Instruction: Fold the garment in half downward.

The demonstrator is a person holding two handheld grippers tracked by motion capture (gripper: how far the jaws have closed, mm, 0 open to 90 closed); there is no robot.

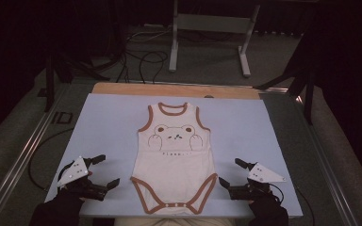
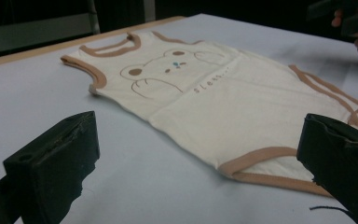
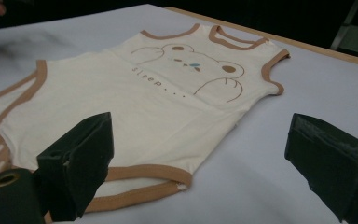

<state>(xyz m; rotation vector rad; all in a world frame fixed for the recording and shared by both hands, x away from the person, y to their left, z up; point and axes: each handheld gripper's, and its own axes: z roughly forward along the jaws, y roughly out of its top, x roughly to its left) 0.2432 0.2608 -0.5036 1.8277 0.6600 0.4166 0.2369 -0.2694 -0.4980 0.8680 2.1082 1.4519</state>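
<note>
two spread-apart tongs, left tongs (image 1: 104,170) and right tongs (image 1: 230,172), flanking the flat bodysuit (image 1: 175,157)

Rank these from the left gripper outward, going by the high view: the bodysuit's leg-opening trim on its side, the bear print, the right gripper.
From the left gripper:
1. Leg-opening trim, the bodysuit's near-left corner, closest.
2. Bear print, on the chest, farther up the table.
3. Right gripper, across the bodysuit, farthest.

Cream brown-trimmed bear-print baby bodysuit (image 1: 174,155) flat, face-up, mid-table
</note>
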